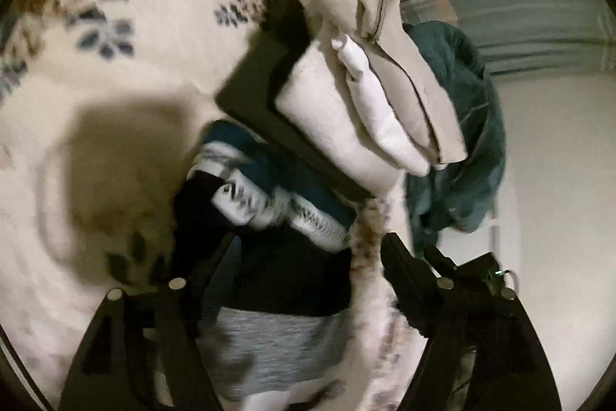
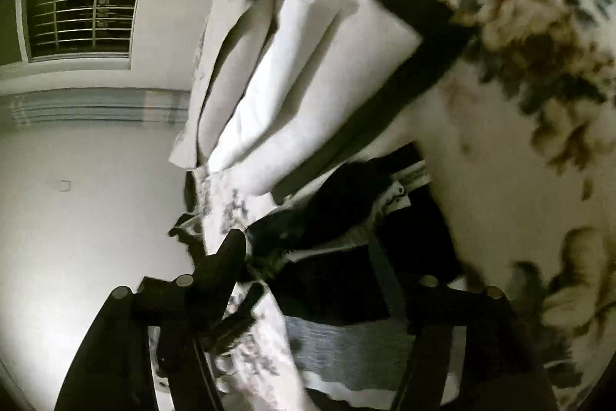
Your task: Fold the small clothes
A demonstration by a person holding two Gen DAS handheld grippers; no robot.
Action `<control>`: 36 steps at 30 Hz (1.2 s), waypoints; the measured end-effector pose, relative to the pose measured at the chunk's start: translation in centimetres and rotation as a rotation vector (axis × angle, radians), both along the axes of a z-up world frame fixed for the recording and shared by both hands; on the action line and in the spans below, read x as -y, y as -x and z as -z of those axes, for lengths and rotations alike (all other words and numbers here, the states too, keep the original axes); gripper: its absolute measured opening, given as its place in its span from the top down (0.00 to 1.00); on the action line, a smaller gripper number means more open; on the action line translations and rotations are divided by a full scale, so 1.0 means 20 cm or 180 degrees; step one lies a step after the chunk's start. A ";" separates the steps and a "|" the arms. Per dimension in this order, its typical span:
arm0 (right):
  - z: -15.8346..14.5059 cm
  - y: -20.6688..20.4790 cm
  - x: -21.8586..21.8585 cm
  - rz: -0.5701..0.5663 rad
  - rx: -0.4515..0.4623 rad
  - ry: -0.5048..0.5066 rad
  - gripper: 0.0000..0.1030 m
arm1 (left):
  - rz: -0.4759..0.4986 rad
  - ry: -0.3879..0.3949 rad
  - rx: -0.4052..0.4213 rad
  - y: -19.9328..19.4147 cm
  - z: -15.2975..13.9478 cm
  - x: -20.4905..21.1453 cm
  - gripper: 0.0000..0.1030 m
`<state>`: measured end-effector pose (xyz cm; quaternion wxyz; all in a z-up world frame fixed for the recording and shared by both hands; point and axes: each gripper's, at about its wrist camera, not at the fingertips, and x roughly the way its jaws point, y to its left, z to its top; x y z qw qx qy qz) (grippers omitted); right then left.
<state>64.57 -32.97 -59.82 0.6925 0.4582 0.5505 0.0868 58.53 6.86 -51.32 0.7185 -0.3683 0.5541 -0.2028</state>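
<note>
A dark garment [image 1: 277,268] is seen between the spread fingers of the left gripper [image 1: 304,280] and right gripper [image 2: 323,280], near a folded stack [image 1: 346,118] on the floral blanket [image 1: 134,6]; edges should be squared before release.

Two close wrist views along the fingers [image 1: 177,318], sharing folded clothes [image 1: 346,126] on floral blanket [image 1: 115,26].

Folded white and beige clothes [image 1: 369,110] sit stacked on a black garment [image 1: 254,91]; at seven o'clock lies a rolled teal-and-white piece [image 1: 269,187].
</note>
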 end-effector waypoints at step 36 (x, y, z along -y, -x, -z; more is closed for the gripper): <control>0.21 0.56 -0.37 -0.0698 -0.0717 0.0526 0.62 | 0.0362 -0.0795 -0.0293 0.54 0.16 0.03 0.66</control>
